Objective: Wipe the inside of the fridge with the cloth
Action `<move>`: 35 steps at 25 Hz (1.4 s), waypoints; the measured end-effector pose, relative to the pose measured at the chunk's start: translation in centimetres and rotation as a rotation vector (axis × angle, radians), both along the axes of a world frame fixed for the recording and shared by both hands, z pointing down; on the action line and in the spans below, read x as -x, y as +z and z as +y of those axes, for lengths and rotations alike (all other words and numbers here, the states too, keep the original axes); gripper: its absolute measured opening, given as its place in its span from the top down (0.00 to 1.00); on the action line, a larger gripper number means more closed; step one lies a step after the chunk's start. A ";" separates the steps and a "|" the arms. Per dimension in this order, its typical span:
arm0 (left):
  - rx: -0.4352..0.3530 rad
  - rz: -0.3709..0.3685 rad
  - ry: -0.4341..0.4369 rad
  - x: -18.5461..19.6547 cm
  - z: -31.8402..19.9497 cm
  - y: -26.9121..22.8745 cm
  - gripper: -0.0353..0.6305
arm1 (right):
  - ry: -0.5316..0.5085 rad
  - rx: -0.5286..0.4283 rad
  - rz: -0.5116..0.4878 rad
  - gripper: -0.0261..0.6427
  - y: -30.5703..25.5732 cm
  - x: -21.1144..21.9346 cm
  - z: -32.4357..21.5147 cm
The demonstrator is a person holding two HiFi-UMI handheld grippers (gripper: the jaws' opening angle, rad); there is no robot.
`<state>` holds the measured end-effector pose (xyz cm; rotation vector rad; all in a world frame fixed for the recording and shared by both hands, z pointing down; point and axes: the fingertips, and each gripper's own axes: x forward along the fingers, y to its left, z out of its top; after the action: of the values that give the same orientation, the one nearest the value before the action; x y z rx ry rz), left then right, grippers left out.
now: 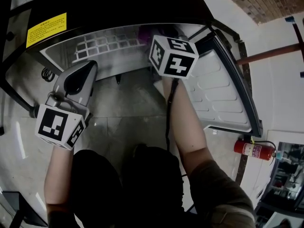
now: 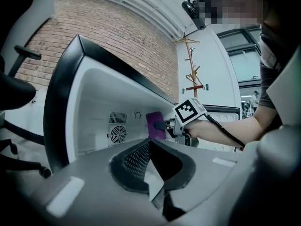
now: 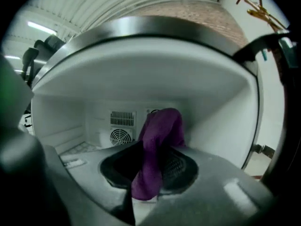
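Right gripper (image 3: 157, 158) reaches deep into small white-lined fridge with black top (image 1: 118, 1), jaws clamped on purple cloth (image 3: 162, 124). Cloth sits at far back wall, just right of round fan vent (image 3: 121, 136). Left gripper (image 2: 149, 143) hovers near left, outside fridge opening, jaws closed on nothing. White fridge door (image 1: 223, 94) stands open at right.

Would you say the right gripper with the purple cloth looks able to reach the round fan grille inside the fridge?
Probably yes: the right gripper reaches into the white fridge, with nothing between its purple cloth and the round fan grille.
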<state>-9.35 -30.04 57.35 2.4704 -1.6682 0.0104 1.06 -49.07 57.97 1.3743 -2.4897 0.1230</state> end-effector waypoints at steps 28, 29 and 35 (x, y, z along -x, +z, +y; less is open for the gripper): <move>0.104 -0.024 -0.011 3.3 5.3 8.4 0.92 | -0.400 0.110 -0.239 0.84 7.7 5.9 15.6; 0.116 -0.021 -0.021 3.6 5.7 9.0 0.92 | -0.435 0.139 -0.232 0.84 9.0 6.4 16.9; 0.147 -0.048 -0.082 5.8 7.6 11.4 0.92 | -0.577 0.370 -0.146 0.84 18.6 10.2 19.9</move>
<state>-15.17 -22.42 68.75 2.3109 -1.7202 0.1777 -9.18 -29.12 76.60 0.4944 -2.6928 0.5378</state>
